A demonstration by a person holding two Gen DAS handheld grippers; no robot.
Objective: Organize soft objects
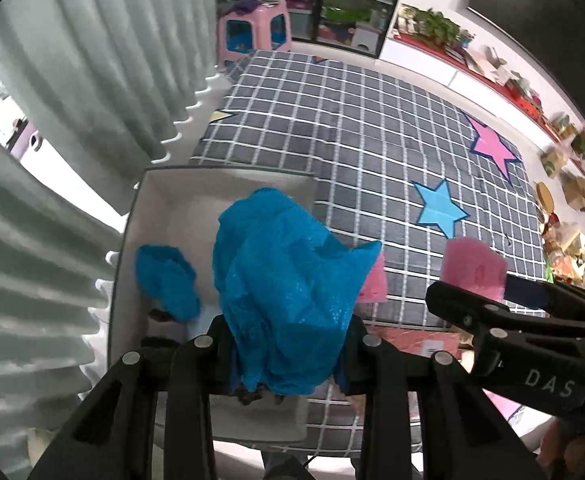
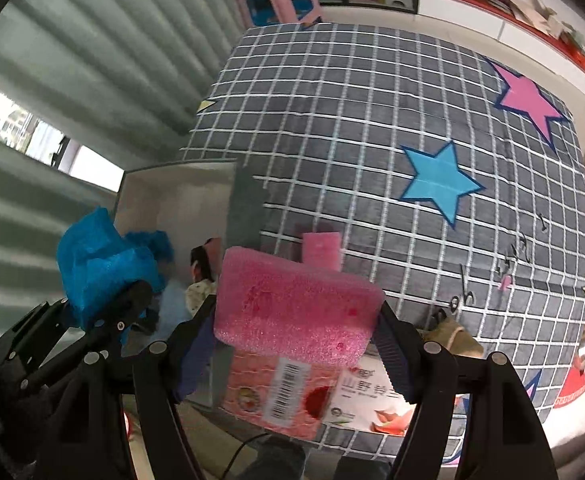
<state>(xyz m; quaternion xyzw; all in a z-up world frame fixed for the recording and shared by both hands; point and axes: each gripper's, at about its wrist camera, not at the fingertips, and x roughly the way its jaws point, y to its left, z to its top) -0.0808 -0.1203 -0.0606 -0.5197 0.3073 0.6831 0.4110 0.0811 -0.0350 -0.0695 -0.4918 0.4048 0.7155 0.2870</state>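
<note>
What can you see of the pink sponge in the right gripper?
The pink sponge is a thick rectangular foam block with rounded edges and a coarse, porous surface, with some darker red marks. The right gripper is shut on it, one finger on each end, holding it roughly level above a printed box.

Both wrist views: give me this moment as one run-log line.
left gripper: shut on blue foam sheet | right gripper: shut on pink sponge | grey bin: holds another blue piece

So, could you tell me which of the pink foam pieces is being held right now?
The large pink foam block, clamped between the right gripper's fingers; the smaller pink foam piece lies free on the checked mat beyond it.
</note>
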